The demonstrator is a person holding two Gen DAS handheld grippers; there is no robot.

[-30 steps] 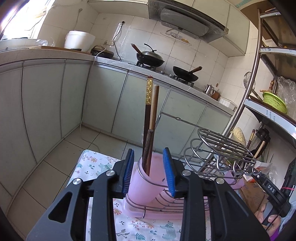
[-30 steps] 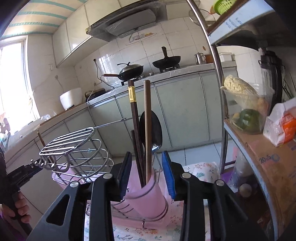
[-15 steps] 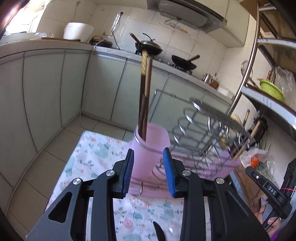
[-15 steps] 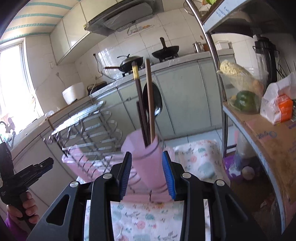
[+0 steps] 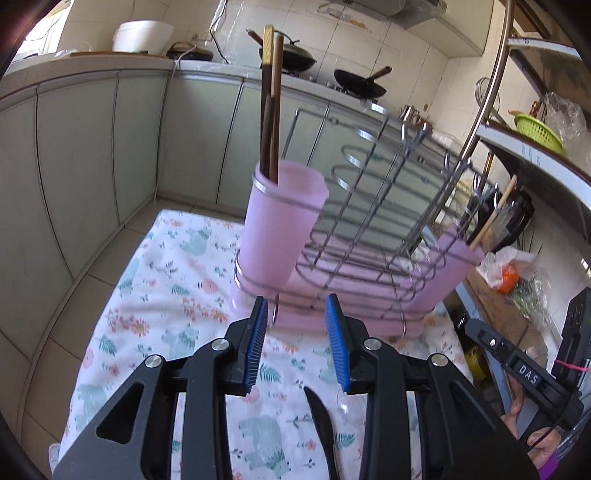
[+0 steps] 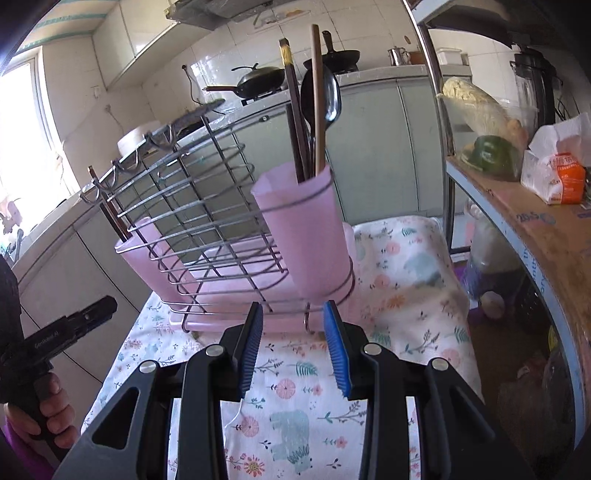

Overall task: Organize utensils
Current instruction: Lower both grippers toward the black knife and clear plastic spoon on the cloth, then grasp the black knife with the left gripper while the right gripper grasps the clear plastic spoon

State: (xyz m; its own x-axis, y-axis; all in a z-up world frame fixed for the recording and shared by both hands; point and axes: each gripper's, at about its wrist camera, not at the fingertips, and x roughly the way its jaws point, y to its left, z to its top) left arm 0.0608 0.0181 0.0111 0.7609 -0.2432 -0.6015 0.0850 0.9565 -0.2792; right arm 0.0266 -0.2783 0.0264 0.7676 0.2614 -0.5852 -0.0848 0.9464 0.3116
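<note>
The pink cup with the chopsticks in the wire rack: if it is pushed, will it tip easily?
Probably not: wire rings of the rack encircle the pink cup. It looks like thin plastic, so likely light. The tall chopsticks lean loosely and may rattle or shift.

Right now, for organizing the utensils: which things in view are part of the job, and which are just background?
Part of the job:
- pink utensil cup in the wire dish rack
- chopsticks and black spoon standing in it
- black utensil lying on the floral cloth
- second pink cup

Background:
- woks on the stove
- rice cooker
- green basket
- tissue pack
</note>
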